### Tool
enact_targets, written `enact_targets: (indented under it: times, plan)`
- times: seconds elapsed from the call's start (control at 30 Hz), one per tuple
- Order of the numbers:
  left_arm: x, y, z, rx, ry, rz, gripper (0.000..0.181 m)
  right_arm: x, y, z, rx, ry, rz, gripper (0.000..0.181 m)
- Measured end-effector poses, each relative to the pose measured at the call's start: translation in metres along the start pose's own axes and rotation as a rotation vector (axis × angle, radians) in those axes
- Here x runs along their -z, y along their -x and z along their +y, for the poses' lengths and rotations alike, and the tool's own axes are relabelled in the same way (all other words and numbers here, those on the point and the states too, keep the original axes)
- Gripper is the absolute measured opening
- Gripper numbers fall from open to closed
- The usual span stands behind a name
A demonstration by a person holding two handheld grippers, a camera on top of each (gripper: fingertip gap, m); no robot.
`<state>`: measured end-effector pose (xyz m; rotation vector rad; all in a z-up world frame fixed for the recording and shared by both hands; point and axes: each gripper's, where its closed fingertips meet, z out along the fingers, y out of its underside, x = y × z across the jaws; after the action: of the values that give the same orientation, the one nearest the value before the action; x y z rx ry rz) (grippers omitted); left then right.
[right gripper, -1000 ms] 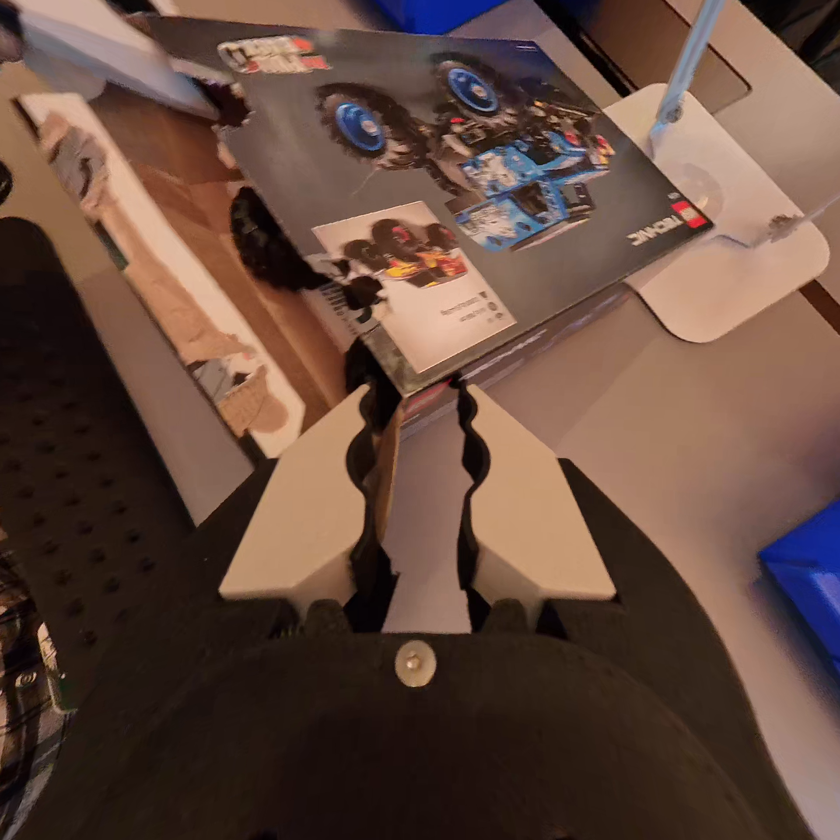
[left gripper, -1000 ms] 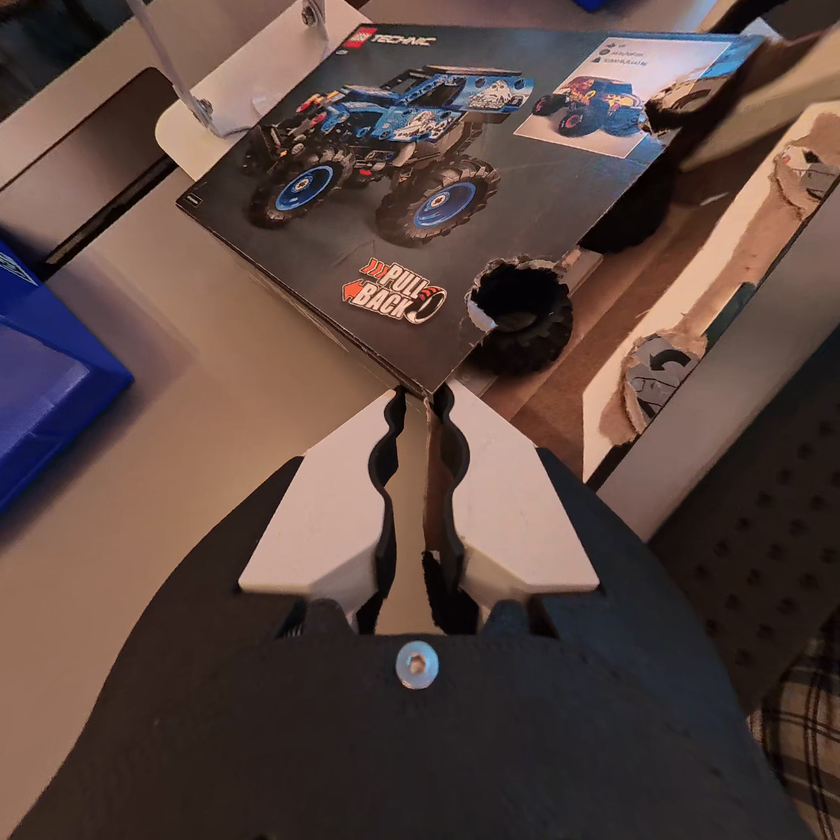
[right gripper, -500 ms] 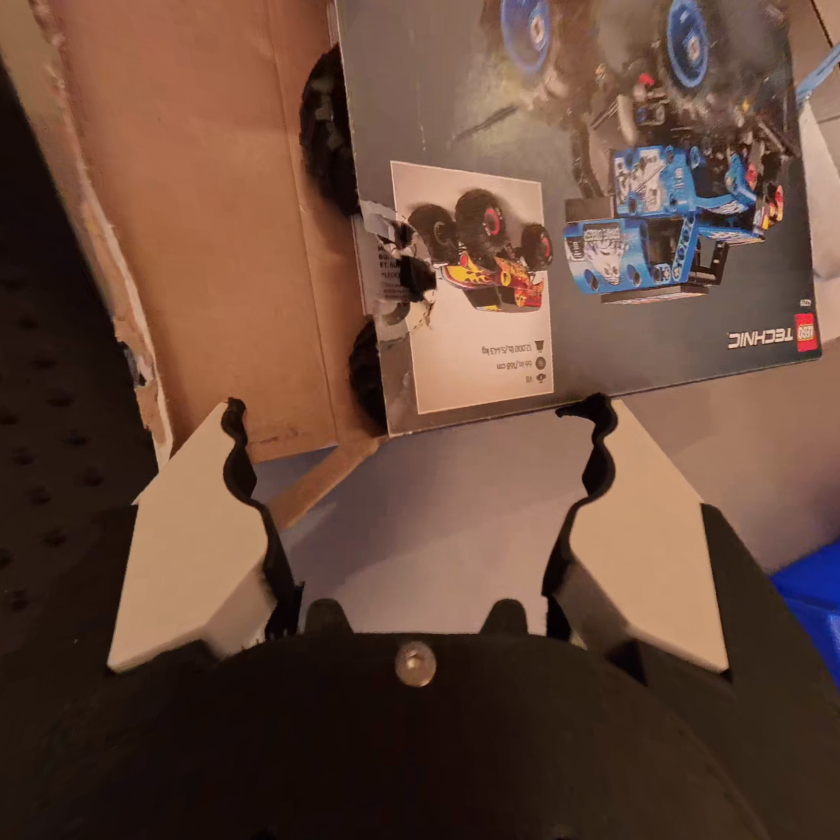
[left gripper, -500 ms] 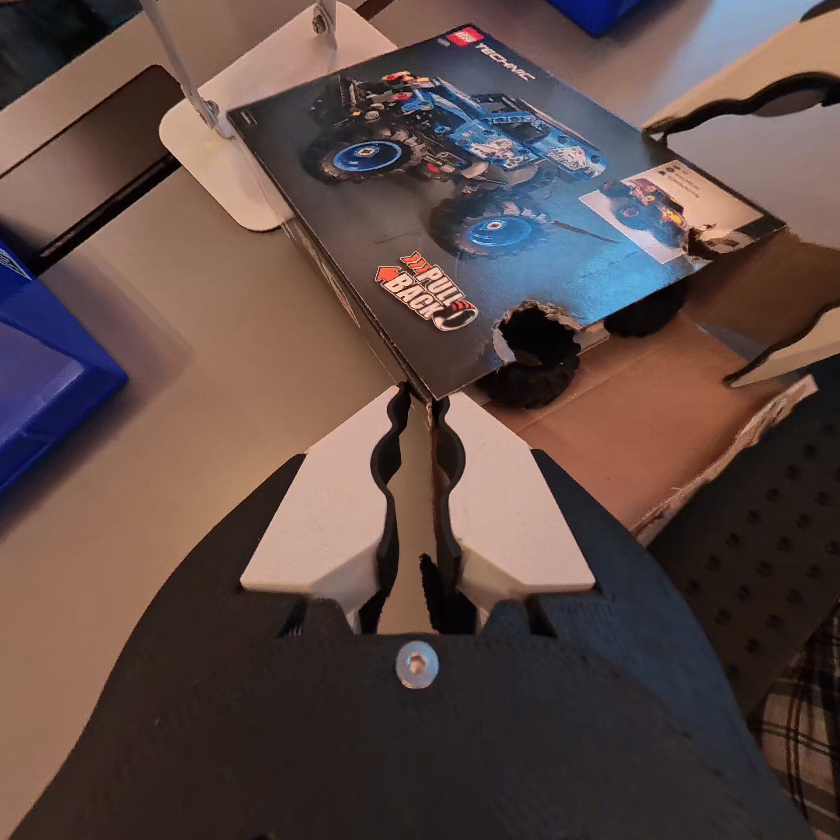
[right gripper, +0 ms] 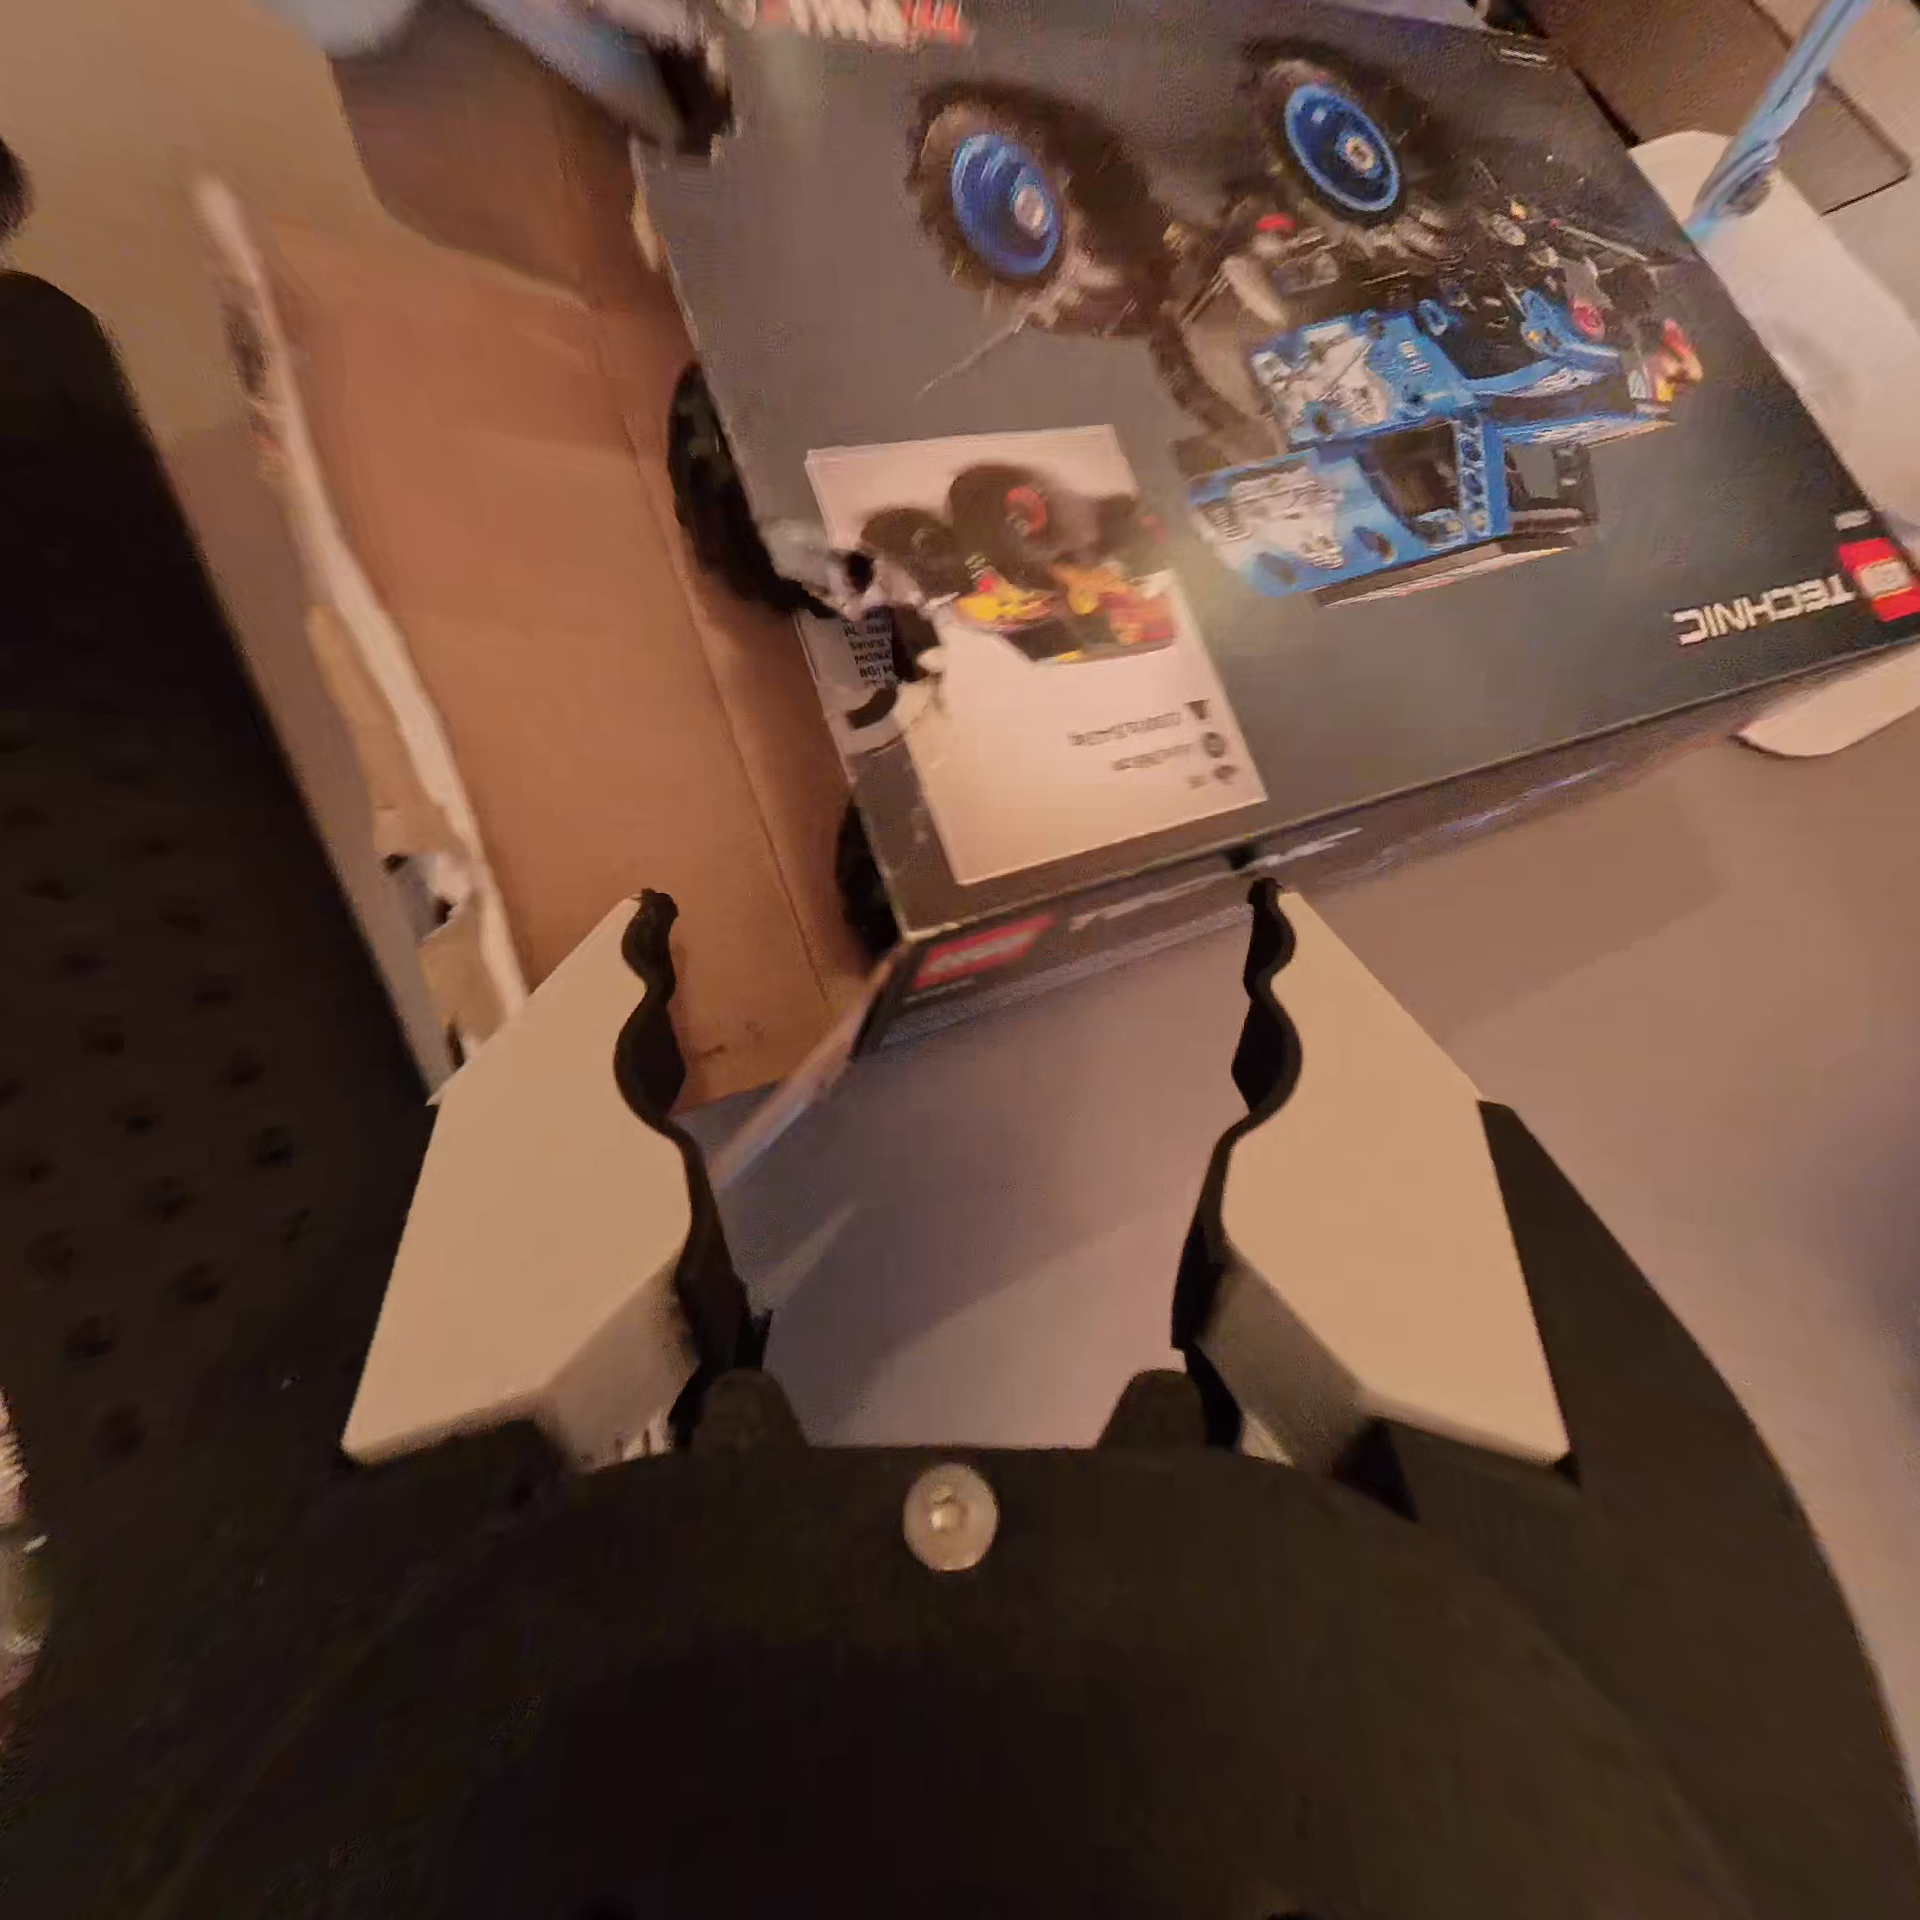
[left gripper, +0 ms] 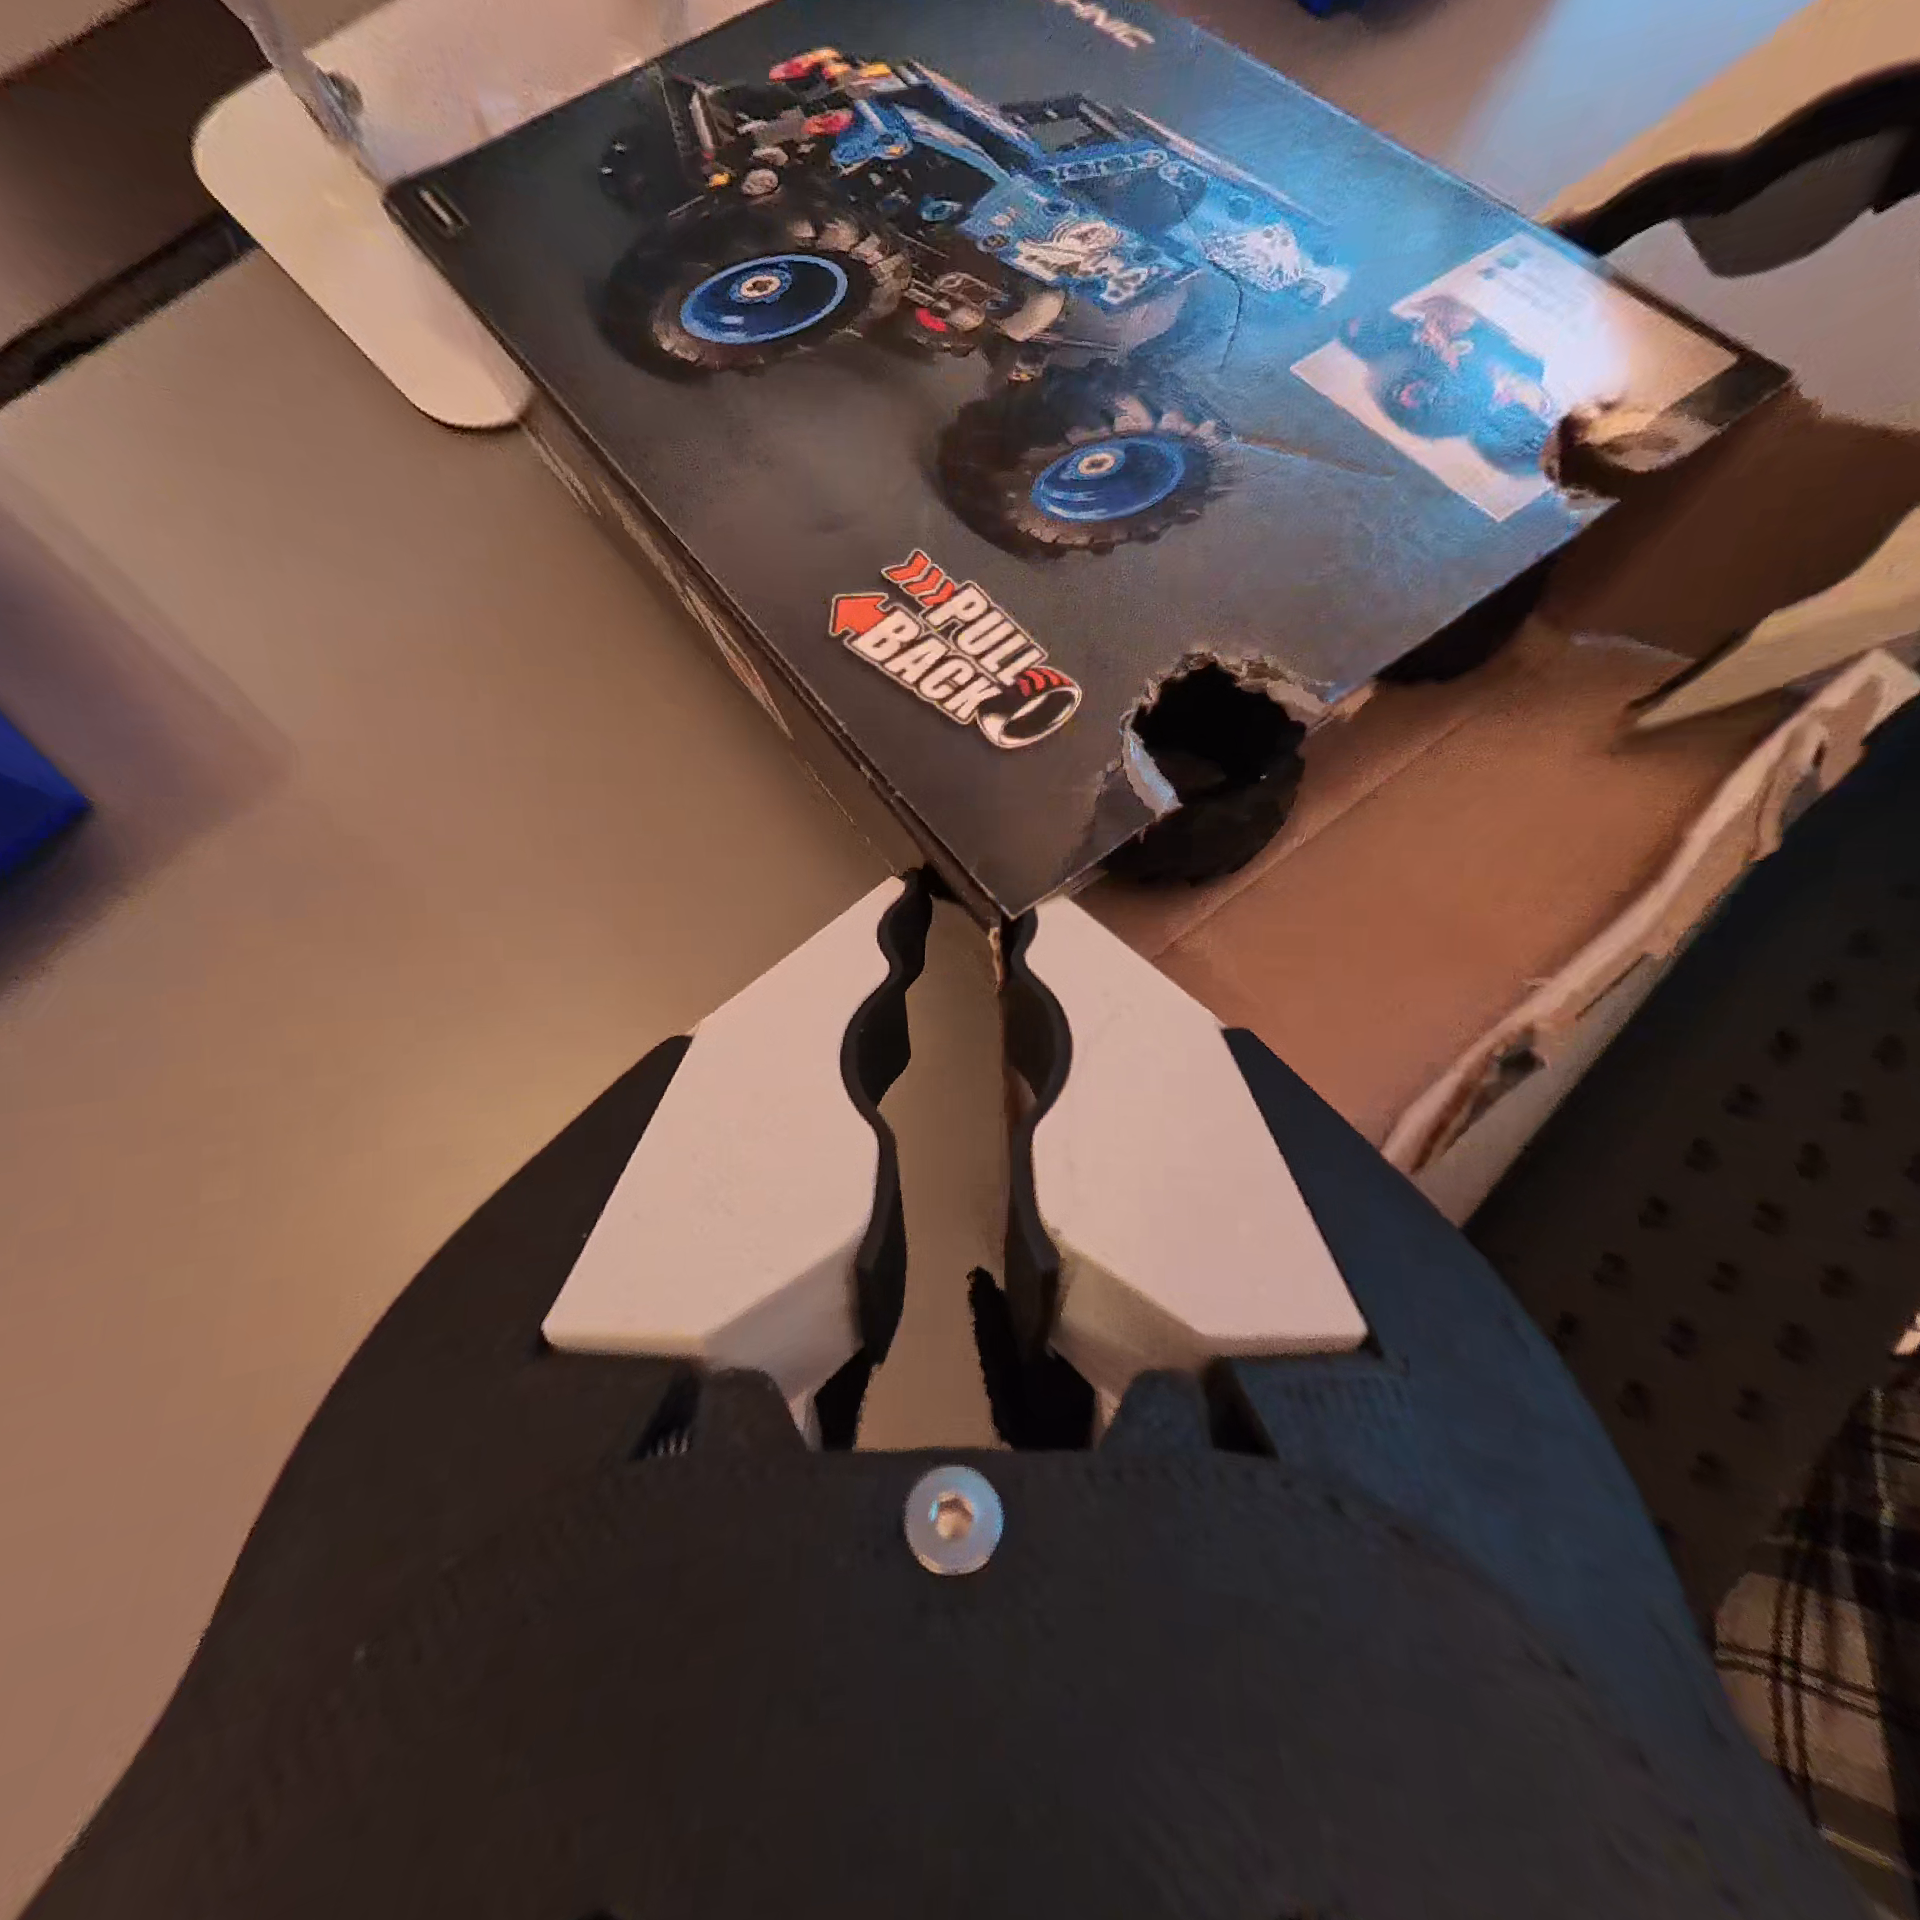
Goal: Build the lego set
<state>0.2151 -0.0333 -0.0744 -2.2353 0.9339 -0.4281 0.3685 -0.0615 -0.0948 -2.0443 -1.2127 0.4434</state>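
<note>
Left tool (left gripper: 966, 914) pinching lego box (left gripper: 1039, 416) corner flap, right tool (right gripper: 951, 904) spread wide beside box

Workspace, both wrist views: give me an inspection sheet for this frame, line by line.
Surface: pale grey table, bare around the box.
Job's things: lego box lying flat, end flap torn open and folded out; black tyres show inside the open end.
Clutter: blue bin at the left edge; white stand base beside the box's far corner.
Grippers: left tongs shut on the box's near corner; right tongs open, empty, just short of the box's side.
Cables: nothing seen.
Surroundings: black perforated board beside the flap; plaid cloth at the edge.
</note>
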Motion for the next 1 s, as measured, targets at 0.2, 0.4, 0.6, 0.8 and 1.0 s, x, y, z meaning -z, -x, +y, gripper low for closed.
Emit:
enact_targets:
  times: [0.2, 0.4, 0.6, 0.8, 1.0]
  plan:
    - [-0.013, -0.012, 0.045, -0.002, 0.111, 0.148, 0.016, 0.02, -0.019, -0.005, -0.229, -0.11, -0.194, 0.109]
    - [0.004, -0.008, 0.045, 0.236, 0.061, 0.453, 0.06, -0.005, -0.05, 0.005, -0.512, -0.094, -0.288, 0.109]
    - [-0.021, 0.024, -0.02, 0.312, -0.109, 0.415, 0.072, -0.037, -0.08, 0.001, -0.612, -0.125, -0.197, 0.116]
    - [-0.102, 0.034, -0.028, 0.353, 0.053, 0.432, 0.108, -0.066, -0.079, -0.004, -0.682, -0.128, -0.3, 0.115]
    - [-0.106, 0.029, -0.036, 0.266, 0.06, 0.367, 0.118, -0.062, -0.082, -0.009, -0.612, -0.138, -0.247, 0.114]
